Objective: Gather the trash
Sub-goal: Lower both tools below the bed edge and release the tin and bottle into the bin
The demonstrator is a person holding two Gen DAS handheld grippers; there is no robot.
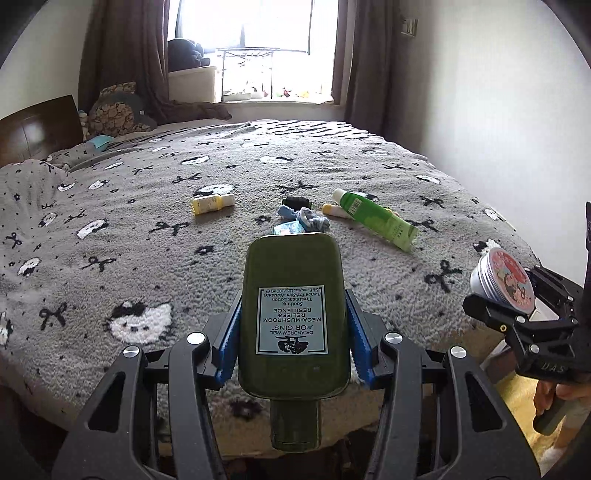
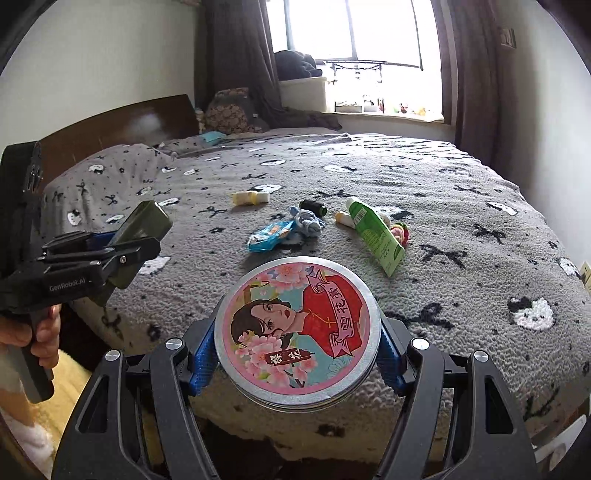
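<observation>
We hold a dark green lotion bottle (image 1: 293,314) in the left gripper (image 1: 293,332) jaws and a round illustrated tin (image 2: 297,332) in the right gripper (image 2: 297,350) jaws, low in each frame, over a grey patterned bedspread (image 1: 147,229) where a green tube (image 1: 380,219), yellow bottle (image 1: 211,204) and blue wrapper (image 2: 269,234) lie mid-frame, a curtained window (image 2: 354,33) above.

Fuzzy cloth blanket (image 1: 332,155), shiny metal tin (image 2: 297,328)
</observation>
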